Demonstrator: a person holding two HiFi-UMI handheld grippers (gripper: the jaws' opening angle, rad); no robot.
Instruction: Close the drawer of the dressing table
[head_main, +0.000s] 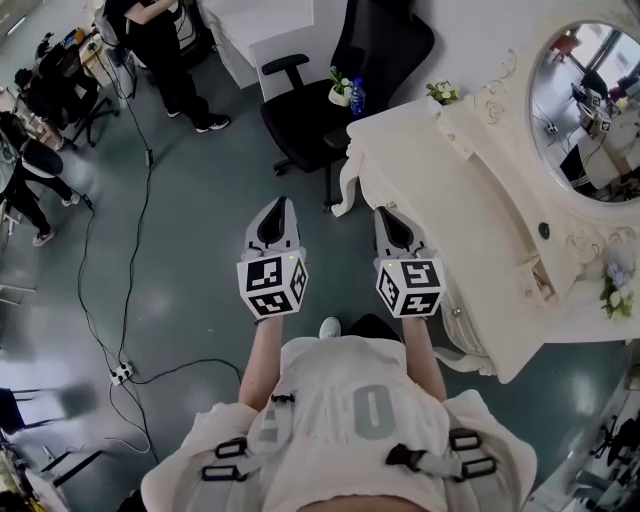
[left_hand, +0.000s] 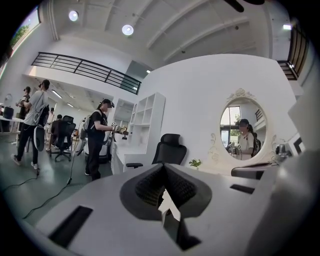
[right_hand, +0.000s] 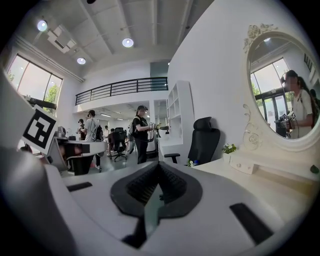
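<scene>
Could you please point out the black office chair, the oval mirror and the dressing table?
black office chair (head_main: 310, 125), head view, on its seat
oval mirror (head_main: 590, 100), head view, on the glass
dressing table (head_main: 440, 190), head view, on its bare top

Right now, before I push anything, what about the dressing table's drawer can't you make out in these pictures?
- Drawer, open or shut: cannot tell. The head view looks steeply down on the dressing table, and the right gripper overlaps its front edge.
- Right gripper view: the gripper's own body hides everything below the tabletop.
- Left gripper view: the right gripper covers the table's front.
- Table's far end: cut off by the head view's right edge.
</scene>
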